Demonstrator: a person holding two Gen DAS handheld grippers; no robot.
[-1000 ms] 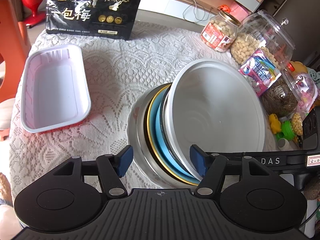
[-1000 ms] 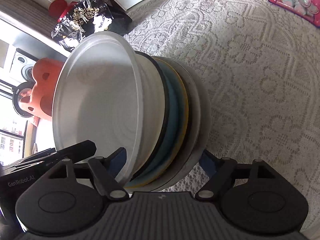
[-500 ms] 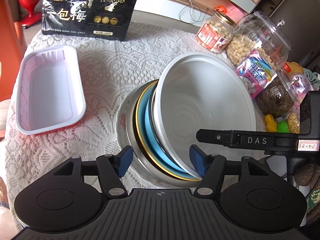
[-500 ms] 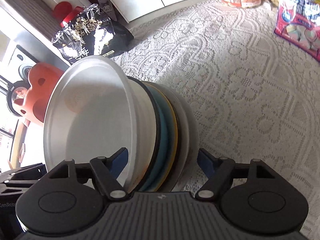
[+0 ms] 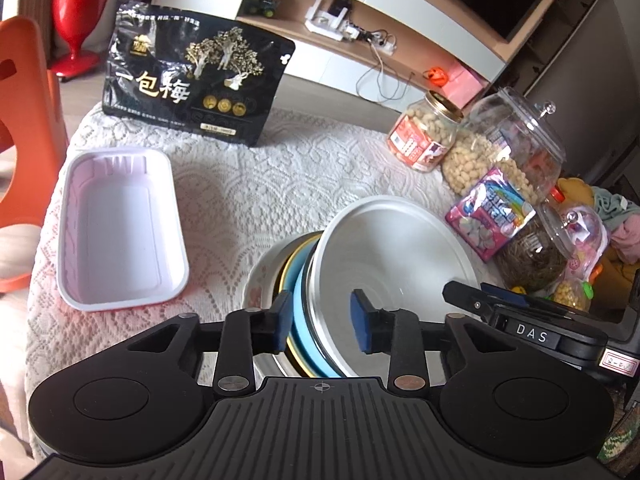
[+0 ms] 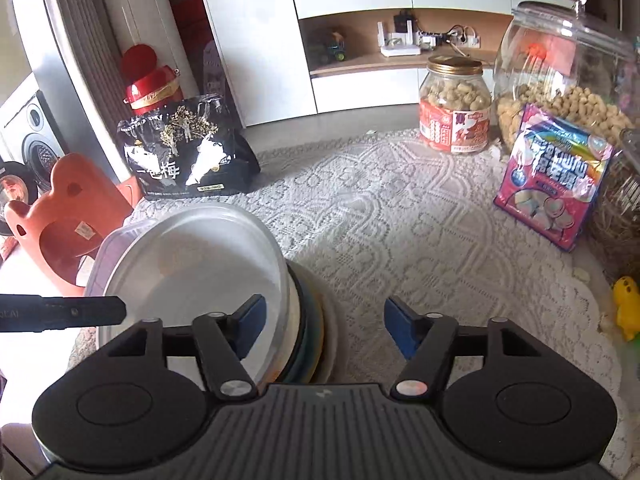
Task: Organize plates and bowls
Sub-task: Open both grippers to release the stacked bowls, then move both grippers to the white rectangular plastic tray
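A nested stack of dishes is tilted on edge above the lace tablecloth: a white bowl (image 5: 394, 256) on top, then blue and yellow-rimmed plates (image 5: 298, 304), with a pale floral plate (image 5: 258, 284) at the back. My left gripper (image 5: 322, 320) has narrowed its jaws around the near edge of the stack. My right gripper (image 6: 324, 326) is open wider and straddles the stack's edge from the other side; the white bowl (image 6: 200, 264) fills its left half.
A white rectangular tray (image 5: 116, 224) lies at the left. A black snack bag (image 5: 192, 80) stands at the back. Jars of nuts (image 5: 428, 136) and a pink candy packet (image 5: 490, 212) crowd the right side. An orange stool (image 6: 60, 220) stands beyond the table's left edge.
The stack has been lifted and tilted more upright, and both cameras now look more level across the table. My left jaws have closed in on the stack's edge.
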